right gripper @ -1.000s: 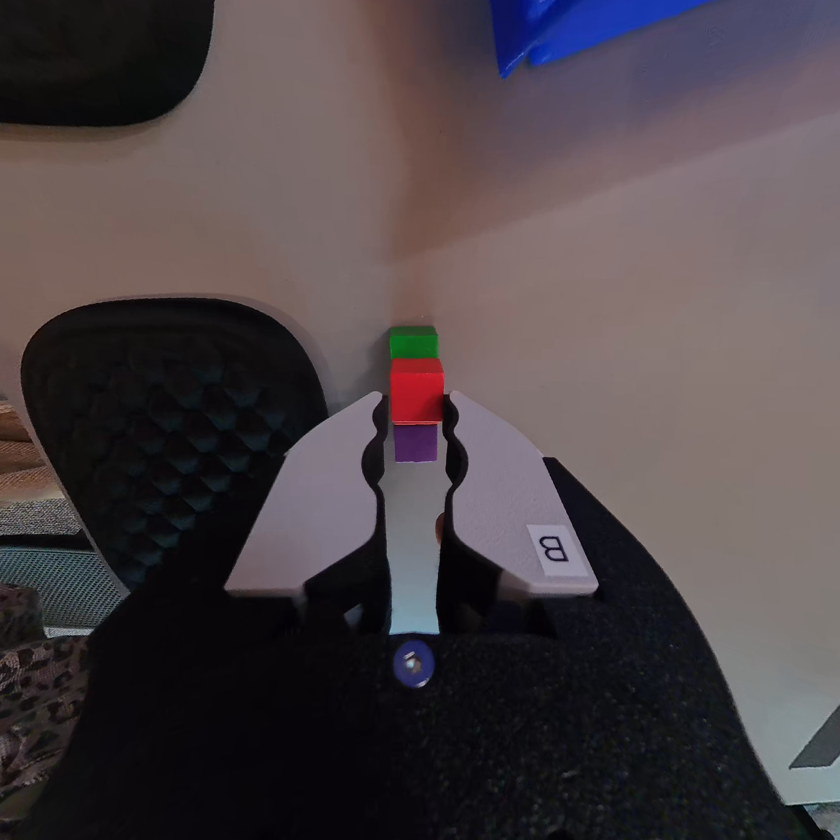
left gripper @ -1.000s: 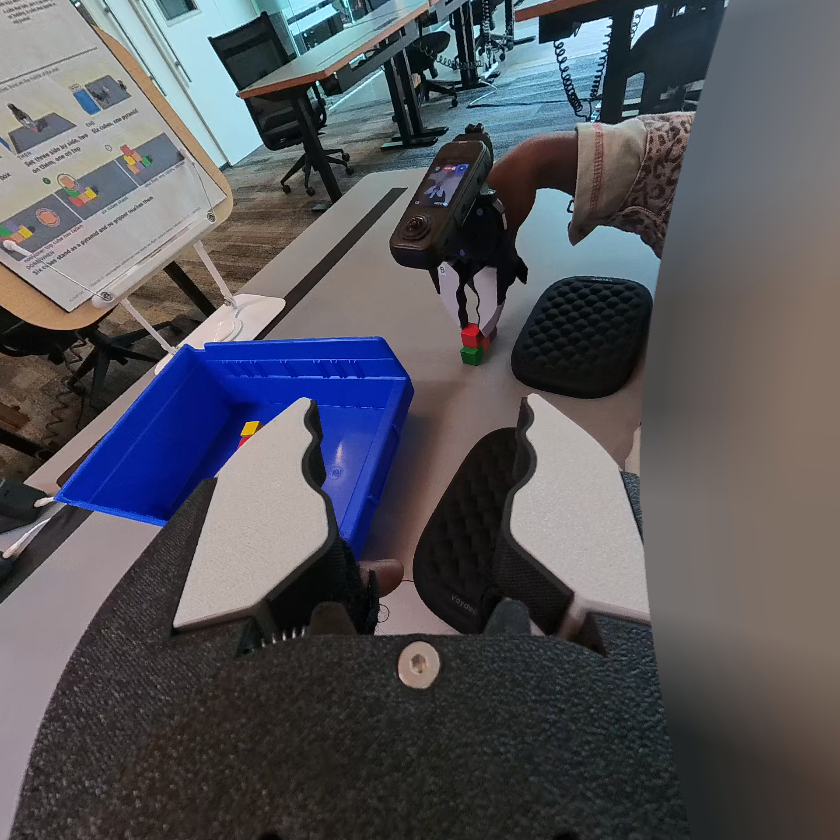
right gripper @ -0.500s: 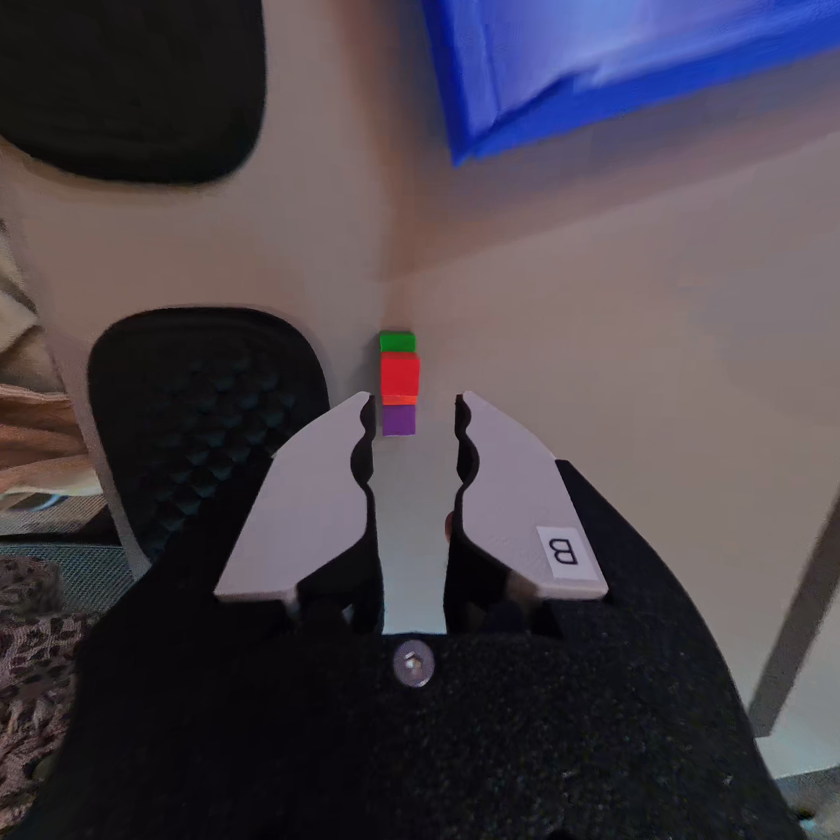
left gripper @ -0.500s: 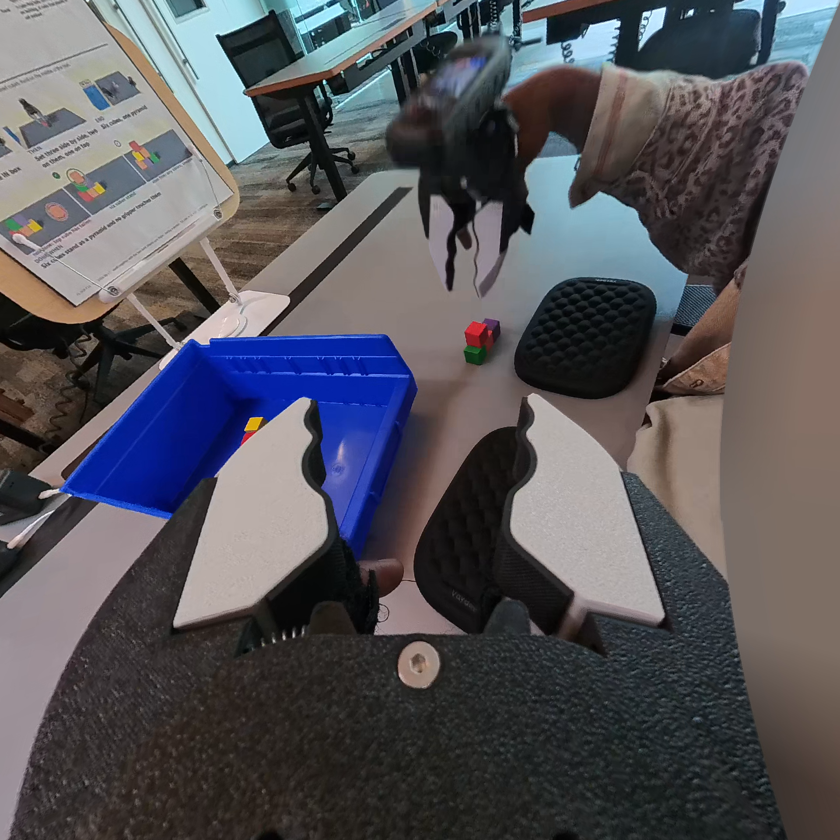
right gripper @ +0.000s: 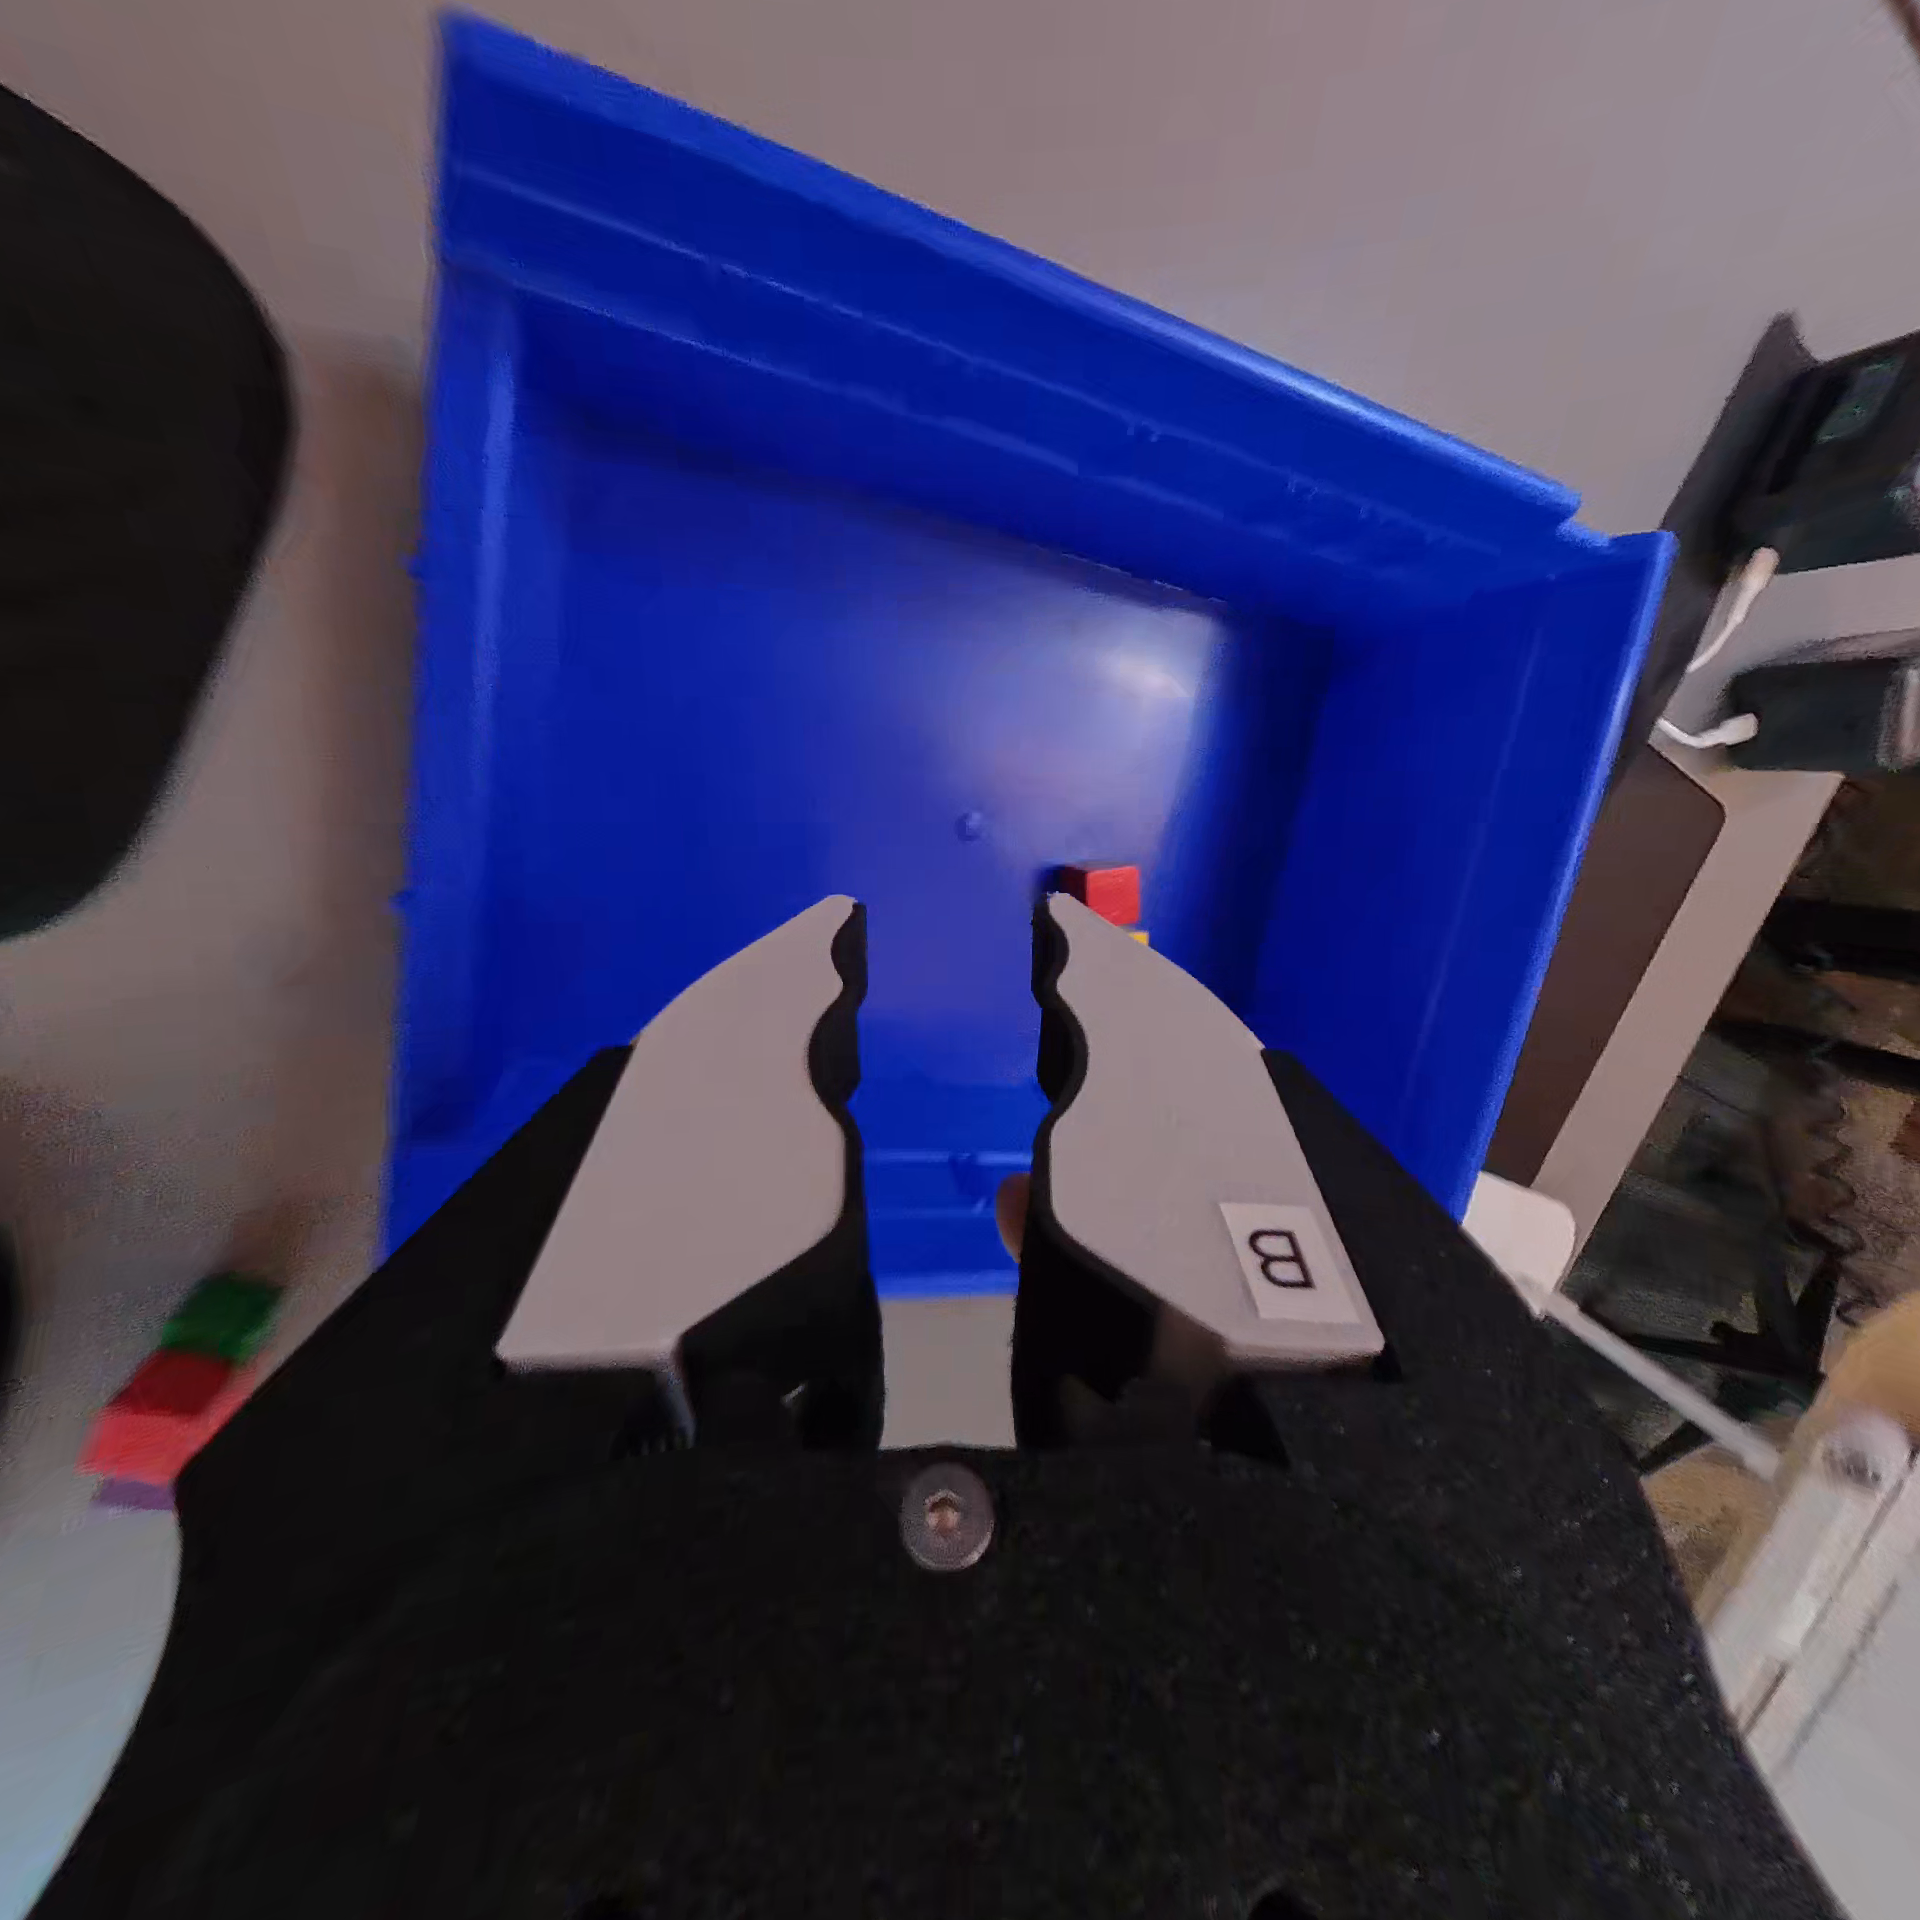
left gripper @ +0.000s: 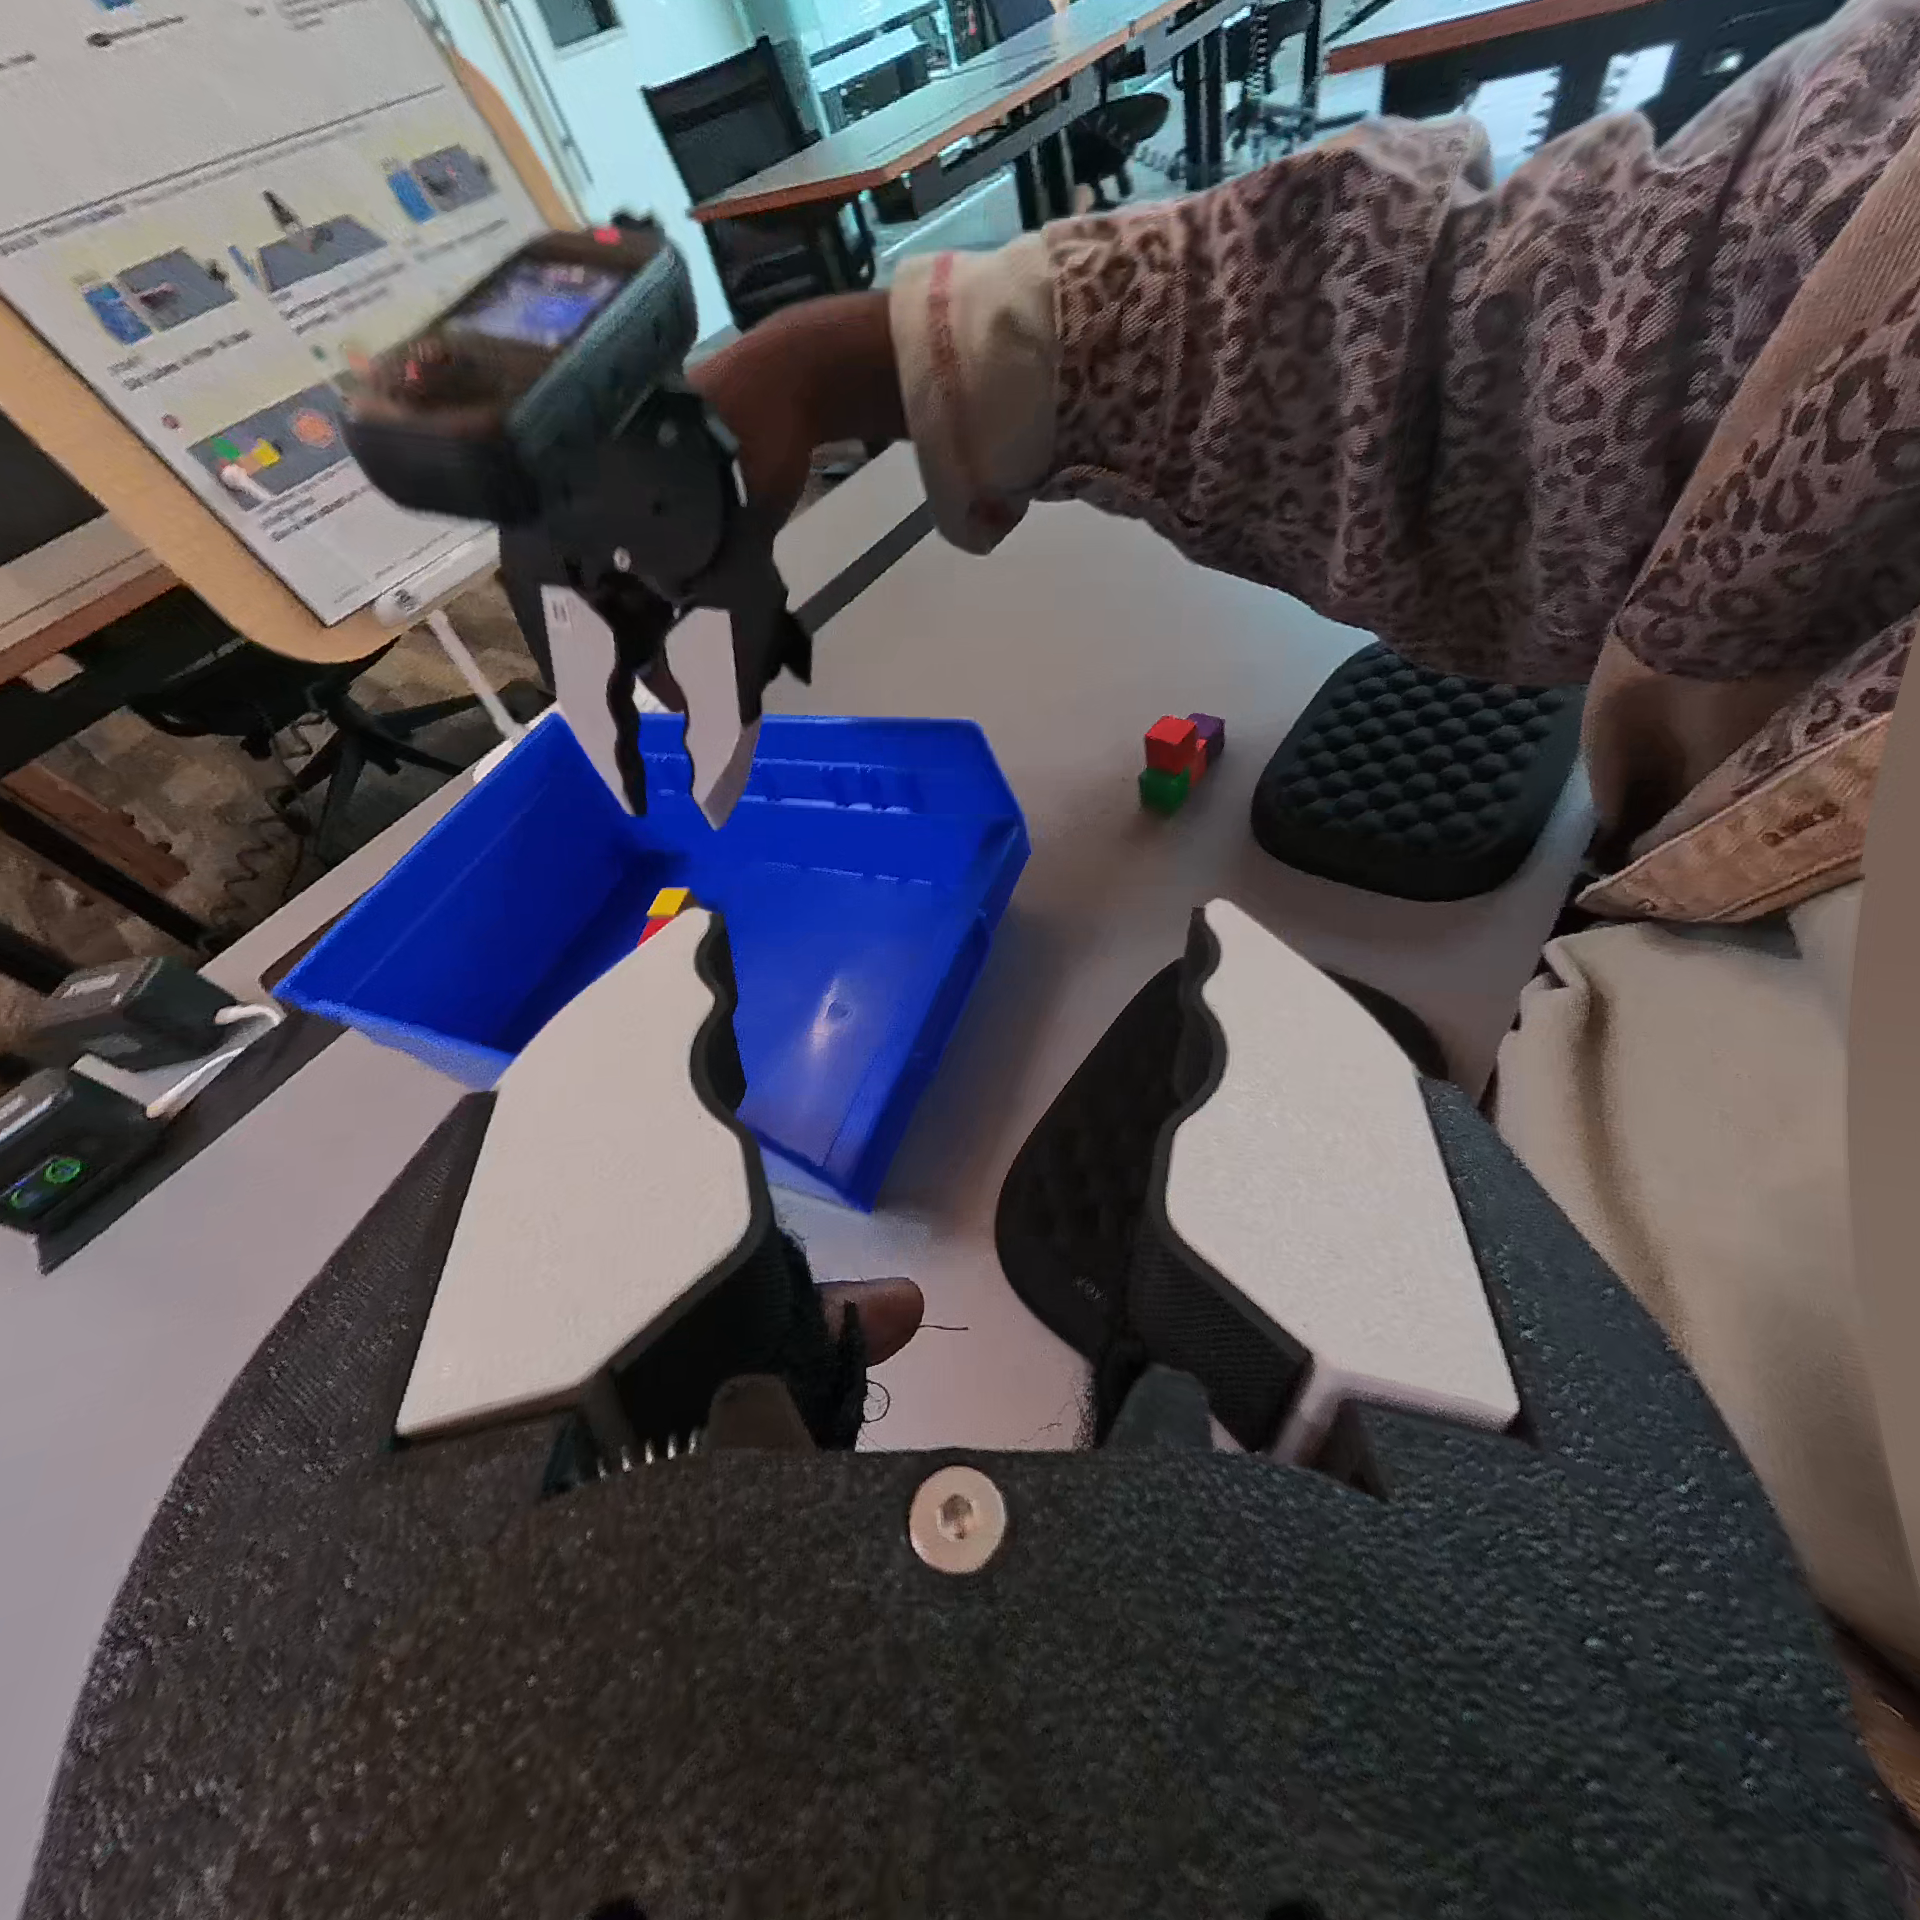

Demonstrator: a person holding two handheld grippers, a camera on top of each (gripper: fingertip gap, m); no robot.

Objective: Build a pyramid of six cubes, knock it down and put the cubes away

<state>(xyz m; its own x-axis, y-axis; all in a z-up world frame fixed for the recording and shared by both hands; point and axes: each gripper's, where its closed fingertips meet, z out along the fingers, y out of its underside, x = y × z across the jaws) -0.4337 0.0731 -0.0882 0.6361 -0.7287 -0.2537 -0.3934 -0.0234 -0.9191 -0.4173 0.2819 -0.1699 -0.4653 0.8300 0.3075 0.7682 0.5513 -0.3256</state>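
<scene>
The right gripper point(right gripper: 945, 914) hovers over a blue bin point(left gripper: 914, 1081) on the grey bench point(left gripper: 1091, 644), jaws partly open and empty. Inside the bin lie a red cube point(right gripper: 1110, 891) and a yellow cube point(left gripper: 669, 900). Well apart, beside a black pad point(left gripper: 1413, 769), stands the unfinished pyramid point(left gripper: 1179, 758) of green, red and purple cubes. The left gripper point(left gripper: 956, 925) waits low, jaws wide and empty. The building step seems in hand; next, the right gripper likely must drop and close on a bin cube.

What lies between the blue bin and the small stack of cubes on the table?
Nothing: in the left wrist view, only bare grey table separates the blue bin from the cube stack. The black pad sits on the stack's far side.
</scene>
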